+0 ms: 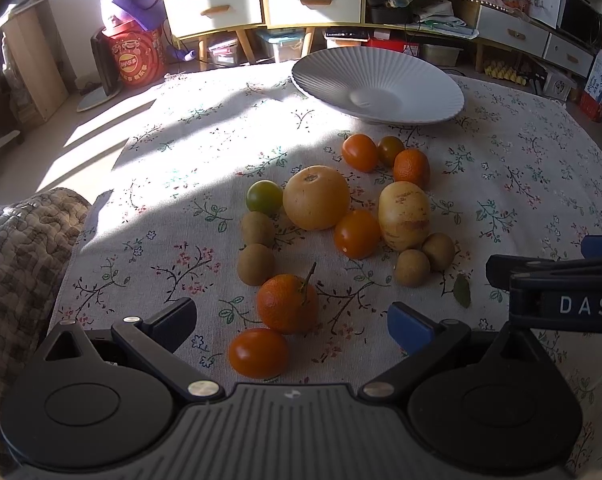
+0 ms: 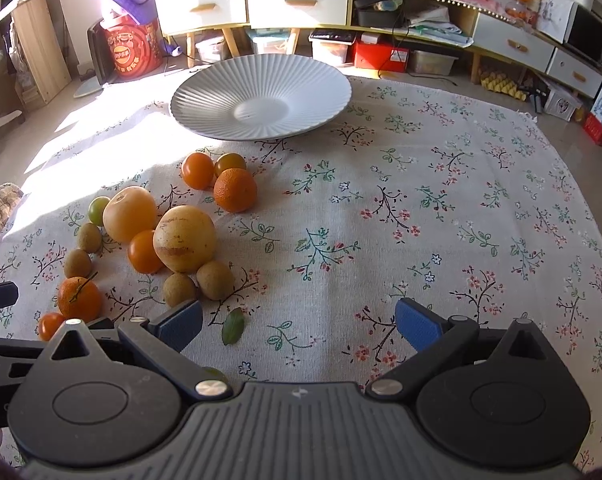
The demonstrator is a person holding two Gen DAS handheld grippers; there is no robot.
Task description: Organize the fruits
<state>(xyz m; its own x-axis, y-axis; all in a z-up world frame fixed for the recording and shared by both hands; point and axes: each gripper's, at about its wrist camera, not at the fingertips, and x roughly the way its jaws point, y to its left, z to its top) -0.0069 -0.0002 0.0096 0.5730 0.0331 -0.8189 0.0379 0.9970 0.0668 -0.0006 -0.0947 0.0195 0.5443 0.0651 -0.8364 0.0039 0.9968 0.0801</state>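
Left gripper (image 1: 291,322) is hovering low over the flower-printed tablecloth (image 2: 441,208), jaws spread wide, gripping nothing. A stemmed orange mandarin (image 1: 287,304) and a small orange-red tomato (image 1: 258,353) are sitting between its fingers, untouched.

Right gripper (image 2: 299,326) is likewise standing wide and empty, over bare cloth; a single green leaf (image 2: 233,326) is lying just inside its left finger.

Fruit is lying in a loose cluster on the cloth: two large pale-yellow round fruits (image 1: 316,197) (image 1: 405,216), an orange tomato (image 1: 357,234) touching both, a green tomato (image 1: 264,197), four small brown longan-like fruits (image 1: 256,264), and further back two more tomatoes and a mandarin (image 1: 411,168).

The ribbed white ceramic plate (image 2: 205,96) is sitting beyond the cluster, nothing on it. White-drawered cabinets (image 2: 299,2) are lining the far wall.
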